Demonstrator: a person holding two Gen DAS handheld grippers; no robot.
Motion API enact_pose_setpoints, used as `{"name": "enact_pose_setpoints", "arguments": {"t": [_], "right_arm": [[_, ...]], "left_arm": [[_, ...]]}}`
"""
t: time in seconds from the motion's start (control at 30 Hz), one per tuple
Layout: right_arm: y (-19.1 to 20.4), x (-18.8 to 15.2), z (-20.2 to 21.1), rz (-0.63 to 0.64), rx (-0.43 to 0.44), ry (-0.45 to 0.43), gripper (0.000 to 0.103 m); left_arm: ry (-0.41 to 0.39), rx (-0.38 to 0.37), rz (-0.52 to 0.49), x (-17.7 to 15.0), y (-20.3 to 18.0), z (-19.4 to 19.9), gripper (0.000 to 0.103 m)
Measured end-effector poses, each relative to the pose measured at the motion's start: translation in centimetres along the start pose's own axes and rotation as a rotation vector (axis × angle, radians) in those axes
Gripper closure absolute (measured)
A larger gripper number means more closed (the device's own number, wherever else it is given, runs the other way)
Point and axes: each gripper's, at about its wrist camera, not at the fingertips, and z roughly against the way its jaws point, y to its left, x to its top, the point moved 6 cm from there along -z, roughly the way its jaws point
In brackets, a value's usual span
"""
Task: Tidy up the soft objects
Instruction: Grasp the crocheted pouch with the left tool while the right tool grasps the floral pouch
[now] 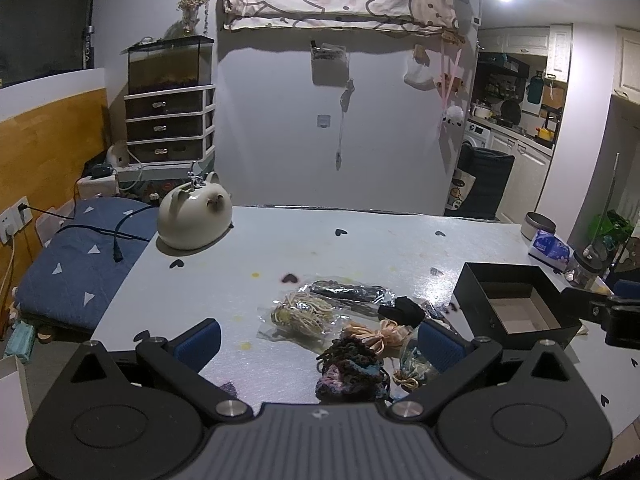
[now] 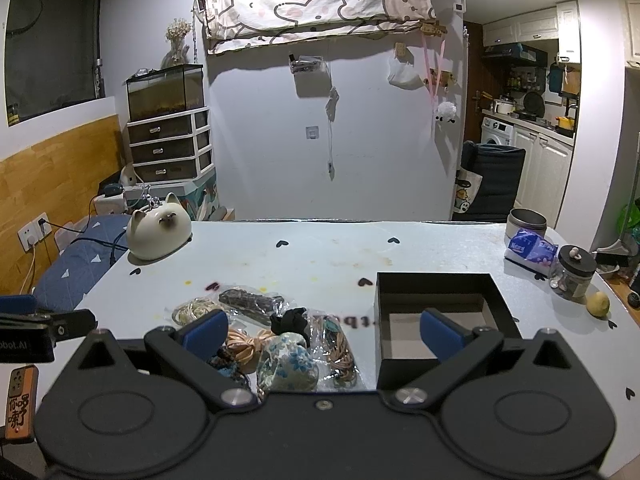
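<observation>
On the table [image 2: 320, 252], both hand-held grippers [image 1: 318, 338] [image 2: 322, 330] spread apart, scrunchie pile [image 2: 276, 340] beside open box [image 2: 436, 280], far half bare.

We see a smooth, faintly glossy table [image 2: 328, 256], a glazed ceramic cat [image 2: 160, 230], a matt black cardboard box [image 2: 436, 280], crinkled clear plastic bags [image 1: 304, 314], a knitted yarn scrunchie [image 1: 352, 372] and 1 satin-like peach scrunchie [image 1: 376, 334].
</observation>
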Motion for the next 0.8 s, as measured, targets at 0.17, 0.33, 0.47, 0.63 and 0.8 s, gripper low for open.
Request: {"name": "enact_pose_setpoints", "arguments": {"t": [0.17, 0.33, 0.47, 0.63, 0.8], "right_arm": [[-0.1, 0.5, -1.3, 0.020, -0.005, 0.001, 0.000], [0.1, 1.3, -2.8, 0.050, 0.001, 0.000, 0.000], [0.1, 1.7, -4.5, 0.076, -0.004, -0.008, 0.000], [-0.1, 1.9, -7.0, 0.076, 0.047, 0.000, 0.000], [0.2, 1.5, -9.2, 0.102, 0.078, 0.012, 0.000]], "left_arm": [[0.012, -0.012, -0.009, 0.1, -0.2, -0.7, 0.000], [0.034, -0.009, -0.035, 0.6, -0.7, -2.8, 0.000], [0.065, 0.014, -0.072, 0.3, -1.2, -4.6, 0.000], [0.119, 0.017, -0.088, -0.4, -1.2, -6.9, 0.000], [0.142, -0.013, -0.092, -1.2, -1.0, -9.5, 0.000]]}}
